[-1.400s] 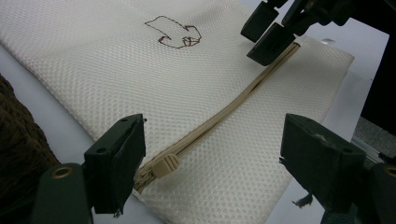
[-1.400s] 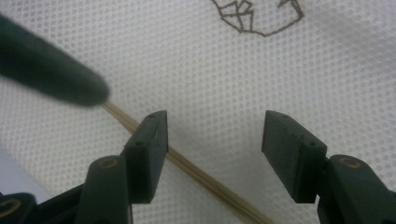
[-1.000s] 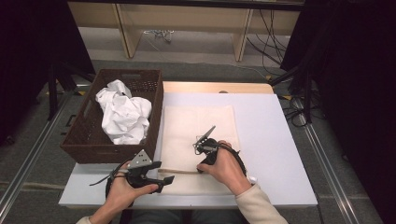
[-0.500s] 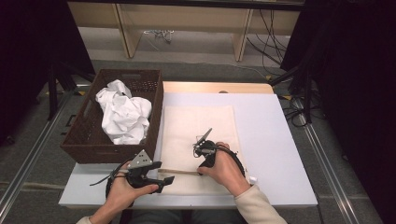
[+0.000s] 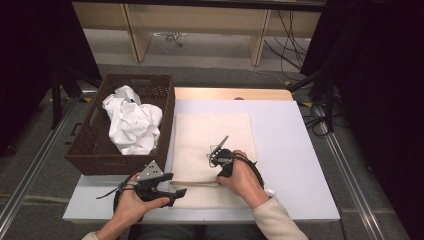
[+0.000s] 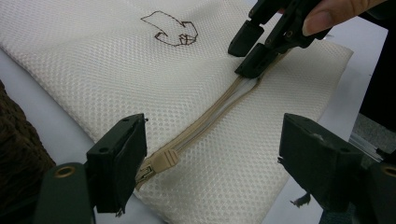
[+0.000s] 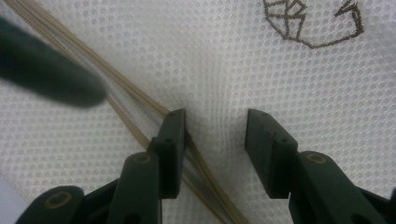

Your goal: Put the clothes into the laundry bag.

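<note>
a cream mesh laundry bag (image 5: 212, 150) lies flat on the white tabletop (image 5: 290, 150), just beside a brown wicker basket (image 5: 95, 155) that holds crumpled white cloth (image 5: 132, 125). a beige zipper (image 6: 219, 109) runs along the bag's near edge, its pull tab (image 6: 161, 161) at the left end. the left gripper (image 6: 210, 163) is spread wide over that end, one jaw beside the pull tab, pinching nothing. the right gripper (image 7: 212, 144) presses down on the mesh – its jaws have just been closing, still apart, one jaw on the zipper tape, a ridge of fabric gathering between them. a brown stitched emblem (image 6: 173, 32) sits farther up the bag.
</note>
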Available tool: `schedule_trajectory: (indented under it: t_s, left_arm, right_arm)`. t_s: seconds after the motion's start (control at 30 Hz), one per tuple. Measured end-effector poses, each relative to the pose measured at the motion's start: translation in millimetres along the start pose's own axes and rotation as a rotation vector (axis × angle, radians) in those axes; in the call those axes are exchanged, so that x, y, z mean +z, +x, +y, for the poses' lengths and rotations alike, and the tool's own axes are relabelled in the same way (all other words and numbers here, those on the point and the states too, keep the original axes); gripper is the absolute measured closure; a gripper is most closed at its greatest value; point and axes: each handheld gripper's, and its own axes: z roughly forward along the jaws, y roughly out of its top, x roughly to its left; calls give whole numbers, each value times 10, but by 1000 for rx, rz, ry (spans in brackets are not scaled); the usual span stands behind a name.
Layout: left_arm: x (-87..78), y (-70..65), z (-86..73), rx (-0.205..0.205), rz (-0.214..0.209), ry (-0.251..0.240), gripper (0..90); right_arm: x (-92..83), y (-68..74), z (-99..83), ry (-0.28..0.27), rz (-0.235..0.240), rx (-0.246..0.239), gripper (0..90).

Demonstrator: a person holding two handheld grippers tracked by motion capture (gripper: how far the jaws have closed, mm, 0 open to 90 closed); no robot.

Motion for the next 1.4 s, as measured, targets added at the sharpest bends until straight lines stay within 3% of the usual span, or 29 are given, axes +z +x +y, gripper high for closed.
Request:
schedule_trajectory:
  t_s: [0.03, 0.37, 0.67, 0.83, 1.0, 1.03, 1.07, 1.1, 1.17, 1.2, 1.23, 1.4]
  left_arm:
    - [9, -8, -4, -11, -8, -16, 230]
    - [7, -6, -5, -9, -6, -7, 237]
    - [-8, -9, 7, -5, -2, -18, 239]
    - [-16, -1, 12, -12, -2, -31, 240]
    - [-38, -2, 28, -6, 8, -38, 240]
    - [-47, -2, 32, 1, 12, -37, 240]
    - [-52, -1, 38, 1, 9, -42, 240]
    - [-63, -6, 47, 6, 17, -44, 240]
    - [-80, -10, 67, 10, 16, -54, 240]
    - [-92, -17, 83, 14, 18, -63, 239]
    - [-95, -25, 97, 13, 16, -78, 237]
    - [-153, -37, 175, 26, 30, -94, 237]
  right_arm:
    - [5, 1, -3, -7, 0, -6, 610]
    - [-4, -53, -10, -23, -25, 29, 807]
    - [-94, -73, -10, -53, -35, 55, 868]
    - [-192, -94, -21, -115, -44, 45, 871]
    - [-326, -75, -31, -158, -43, 92, 870]
    - [-349, -83, -33, -178, -45, 82, 870]
    - [-372, -68, -34, -187, -38, 108, 870]
    - [-394, -80, -35, -208, -46, 87, 870]
    - [-442, -61, -40, -238, -42, 120, 870]
    - [-460, -73, -42, -252, -48, 104, 870]
    - [-501, -78, -48, -293, -51, 110, 870]
    - [-563, -54, -61, -350, -46, 143, 871]
